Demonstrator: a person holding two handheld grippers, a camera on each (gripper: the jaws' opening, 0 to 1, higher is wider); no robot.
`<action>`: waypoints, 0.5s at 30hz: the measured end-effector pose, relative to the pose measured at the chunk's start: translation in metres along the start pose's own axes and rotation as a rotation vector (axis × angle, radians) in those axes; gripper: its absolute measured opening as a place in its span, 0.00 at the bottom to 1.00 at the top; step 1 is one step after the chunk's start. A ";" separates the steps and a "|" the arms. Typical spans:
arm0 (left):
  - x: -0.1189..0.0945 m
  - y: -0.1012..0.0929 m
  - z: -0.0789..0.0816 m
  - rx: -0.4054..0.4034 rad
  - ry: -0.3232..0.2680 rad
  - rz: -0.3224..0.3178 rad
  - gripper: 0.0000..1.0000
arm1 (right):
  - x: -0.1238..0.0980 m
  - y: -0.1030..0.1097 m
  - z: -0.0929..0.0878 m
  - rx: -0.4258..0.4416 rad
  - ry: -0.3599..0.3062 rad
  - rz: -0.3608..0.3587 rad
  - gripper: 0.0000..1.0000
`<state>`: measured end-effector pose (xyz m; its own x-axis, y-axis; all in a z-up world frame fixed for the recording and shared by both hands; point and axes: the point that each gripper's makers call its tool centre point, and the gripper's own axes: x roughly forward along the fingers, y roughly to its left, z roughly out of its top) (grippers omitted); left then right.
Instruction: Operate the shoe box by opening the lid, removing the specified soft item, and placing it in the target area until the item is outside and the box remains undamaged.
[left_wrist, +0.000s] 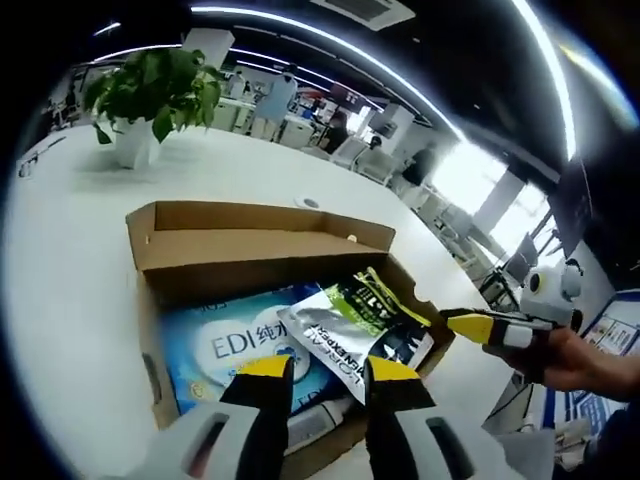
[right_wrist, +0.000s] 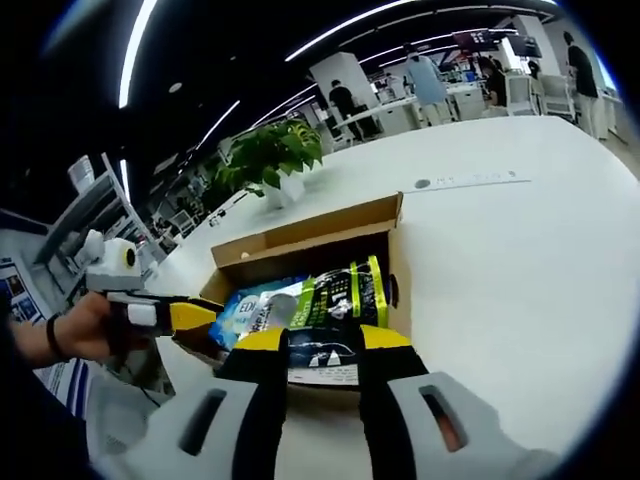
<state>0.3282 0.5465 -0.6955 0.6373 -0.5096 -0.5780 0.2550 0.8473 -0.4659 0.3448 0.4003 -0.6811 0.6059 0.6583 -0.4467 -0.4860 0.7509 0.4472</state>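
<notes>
An open cardboard shoe box (left_wrist: 250, 245) (right_wrist: 310, 235) rests on the white table, its lid folded up at the far side. Inside lie a blue soft pack (left_wrist: 225, 345) (right_wrist: 255, 305) marked EDI and, on top of it, a silver, green and black pouch (left_wrist: 350, 320) (right_wrist: 340, 295). My left gripper (left_wrist: 328, 370) (right_wrist: 195, 318) hovers open at one rim of the box, nothing between its jaws. At the opposite rim my right gripper (right_wrist: 322, 340) (left_wrist: 455, 322) has its jaws apart, with the pouch's lower end showing in the gap.
A potted plant (left_wrist: 150, 95) (right_wrist: 270, 155) stands farther back on the wide white table (left_wrist: 70, 260) (right_wrist: 500, 260). A person's hand (left_wrist: 575, 360) (right_wrist: 75, 335) holds each gripper. Desks, chairs and people fill the office behind.
</notes>
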 end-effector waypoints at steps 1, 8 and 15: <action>0.003 0.000 -0.002 -0.008 0.011 0.000 0.28 | -0.002 0.000 0.000 0.006 -0.006 -0.003 0.25; 0.015 -0.002 -0.009 -0.055 0.072 -0.008 0.27 | -0.011 -0.006 0.002 0.021 -0.028 -0.020 0.24; 0.025 -0.013 -0.019 -0.084 0.124 -0.043 0.25 | -0.008 -0.004 -0.001 0.031 -0.034 -0.017 0.23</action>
<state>0.3274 0.5200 -0.7165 0.5313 -0.5641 -0.6320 0.2154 0.8115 -0.5432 0.3413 0.3920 -0.6798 0.6356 0.6424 -0.4281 -0.4556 0.7598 0.4638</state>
